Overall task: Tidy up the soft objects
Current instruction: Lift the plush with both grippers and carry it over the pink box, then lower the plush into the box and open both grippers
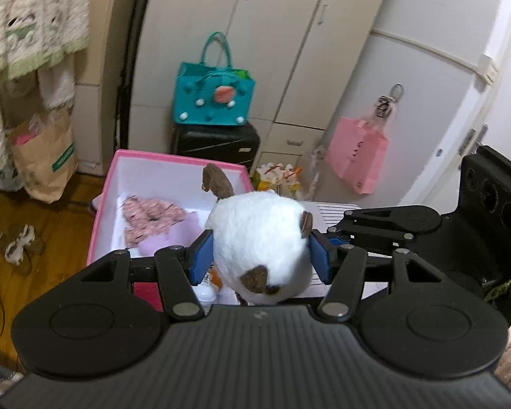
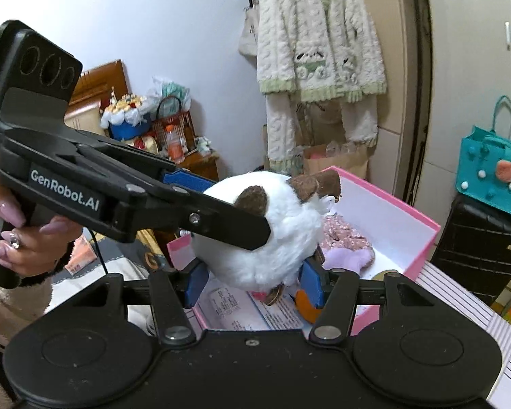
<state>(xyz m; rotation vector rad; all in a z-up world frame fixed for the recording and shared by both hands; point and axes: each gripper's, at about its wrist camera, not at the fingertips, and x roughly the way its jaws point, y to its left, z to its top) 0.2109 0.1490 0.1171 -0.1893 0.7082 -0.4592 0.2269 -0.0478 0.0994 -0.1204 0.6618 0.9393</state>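
Item: white plush toy (image 1: 259,238), round-bodied, with brown ears and a brown tail. Location: held in the air just in front of the pink box (image 1: 143,158), above its near edge, not yet inside.

Holders: left gripper (image 1: 260,255), blue pads pinching the plush on both flanks. Right gripper (image 2: 252,281), blue pads pinching the lower body of the same plush. In the right wrist view the left gripper crosses from the left, its black finger lying across the fur.

Box contents: pink patterned fabric piece (image 1: 150,216) and a lilac soft item (image 1: 184,235), both on the white floor of the box.

Risks, as judged:
- Two grips on one compressible body; if the hands drift apart or twist unevenly, the fur may slide out of one pair of pads.
- Early release would likely drop the plush on the near rim or on the printed papers (image 2: 242,306) beneath it.
- The small dangling parts under the plush could snag on the box wall.

View differences:
- Left wrist view only: pink paper bag (image 1: 357,156) hanging on the door, sandals (image 1: 18,248) on the wood floor.
- Right wrist view only: the hand (image 2: 24,238) on the left gripper's handle, the hanging knitted cardigan (image 2: 320,34) in full, and the cluttered shelf beyond.
- Both views: teal handbag (image 1: 214,99) on a black suitcase (image 1: 218,143).
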